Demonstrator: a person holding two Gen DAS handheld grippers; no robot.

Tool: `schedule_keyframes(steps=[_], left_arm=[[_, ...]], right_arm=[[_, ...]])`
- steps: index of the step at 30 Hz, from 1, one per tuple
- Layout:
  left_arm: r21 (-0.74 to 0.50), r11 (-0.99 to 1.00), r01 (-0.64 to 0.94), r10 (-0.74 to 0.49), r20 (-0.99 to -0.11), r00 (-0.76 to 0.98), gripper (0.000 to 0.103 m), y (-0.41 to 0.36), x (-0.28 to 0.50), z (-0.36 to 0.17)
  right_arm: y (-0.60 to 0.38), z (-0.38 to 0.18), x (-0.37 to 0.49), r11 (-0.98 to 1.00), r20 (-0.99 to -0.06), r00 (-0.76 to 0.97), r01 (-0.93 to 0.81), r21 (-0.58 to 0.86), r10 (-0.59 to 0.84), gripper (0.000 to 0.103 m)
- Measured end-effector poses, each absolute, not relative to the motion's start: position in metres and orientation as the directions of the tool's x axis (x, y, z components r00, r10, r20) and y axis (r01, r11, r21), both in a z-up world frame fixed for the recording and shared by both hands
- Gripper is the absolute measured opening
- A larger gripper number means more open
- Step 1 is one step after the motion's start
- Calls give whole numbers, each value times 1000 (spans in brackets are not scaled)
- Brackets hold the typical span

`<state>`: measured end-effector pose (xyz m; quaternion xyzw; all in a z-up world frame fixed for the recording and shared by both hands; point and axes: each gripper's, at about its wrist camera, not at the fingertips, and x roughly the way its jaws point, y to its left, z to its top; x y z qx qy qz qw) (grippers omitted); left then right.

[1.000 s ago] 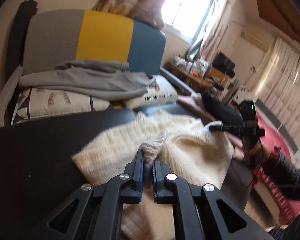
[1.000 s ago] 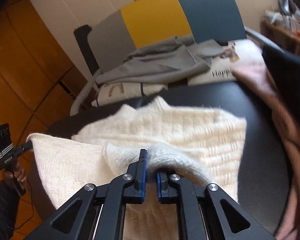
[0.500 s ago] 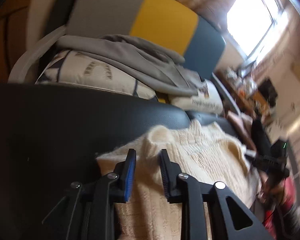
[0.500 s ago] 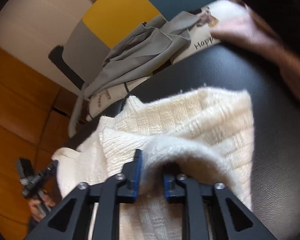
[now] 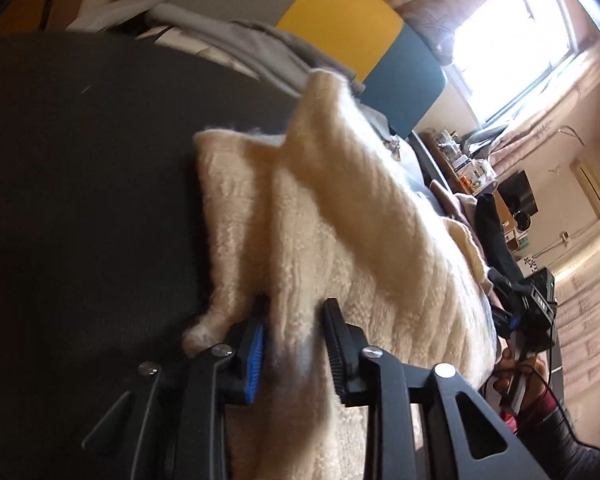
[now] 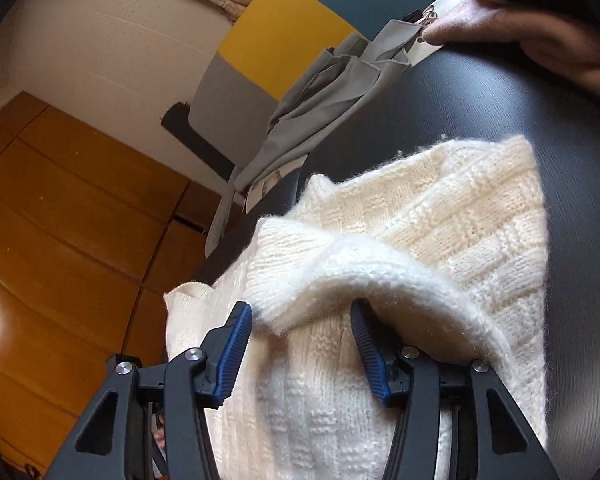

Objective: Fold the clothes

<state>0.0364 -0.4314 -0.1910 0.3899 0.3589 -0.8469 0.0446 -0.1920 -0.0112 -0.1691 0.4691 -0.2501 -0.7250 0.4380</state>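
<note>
A cream knitted sweater (image 5: 360, 240) lies partly folded on the dark table (image 5: 80, 180). In the left wrist view my left gripper (image 5: 294, 326) is open, its jaws straddling a ridge of the knit near the sweater's left edge. One sleeve lies folded diagonally across the body. In the right wrist view the sweater (image 6: 460, 220) has a thick rolled fold just ahead of my right gripper (image 6: 300, 332), which is open with the knit loose between its blue pads. The other gripper, held by a hand, shows at the right of the left wrist view.
A chair (image 6: 284, 28) with grey, yellow and blue panels stands behind the table (image 6: 480, 92), with a grey garment (image 6: 340, 92) draped over printed cushions. A pink cloth (image 6: 540, 40) lies at the table's far right. Wooden panelling (image 6: 60, 220) is on the left.
Both grippers have gone from shut on the sweater's folds to wide open. Both cameras have tilted and moved closer to the knit.
</note>
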Motion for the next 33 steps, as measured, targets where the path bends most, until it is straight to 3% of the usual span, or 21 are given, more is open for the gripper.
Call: schedule_keyframes(steps=[4,9,12,14,17,19,22,23,25,26,27,33], left_arm=[[-521,-760,389,160,-729,-666,25,-407,84,-185],[-478,-791,382,103,-719,-687,30,-393,131,-167],[-464,-803,373,58,-685,-727,33,-394,154,-151],[-457,-807,374,38,-671,-740,36,-398,160,-146],[-462,-806,371,35,-662,-749,37,-405,155,-143],[-460,-809,366,39,-663,-747,38,-406,147,-144],[-455,-814,361,56,-679,-732,38,-408,129,-143],[-453,-818,355,62,-683,-728,38,-407,123,-143],[-440,-830,343,68,-690,-721,38,-405,118,-144],[-429,-837,338,66,-694,-717,39,-405,118,-145],[-421,-843,334,66,-698,-713,39,-404,118,-145],[-429,-845,318,91,-702,-706,43,-420,112,-149]], right_arm=[[5,-167,-139,-487,-461,-169,412,770,-871,54],[25,-141,-88,-527,-506,-175,430,732,-845,73],[21,-96,-49,-591,-591,-262,652,474,-763,80],[11,-74,-20,-623,-638,-396,764,171,-660,85],[-15,-72,5,-548,-637,-556,801,-241,-533,87],[-32,-86,-4,-485,-666,-570,806,-339,-480,86],[-43,-103,-35,-480,-706,-556,810,-338,-440,85],[-47,-110,-47,-482,-722,-548,810,-333,-422,81],[-51,-119,-70,-496,-768,-497,825,-273,-404,56],[-52,-123,-80,-512,-790,-468,827,-233,-397,20],[-49,-123,-88,-541,-800,-450,819,-192,-397,8],[-17,-112,-124,-692,-767,-403,718,74,-499,8]])
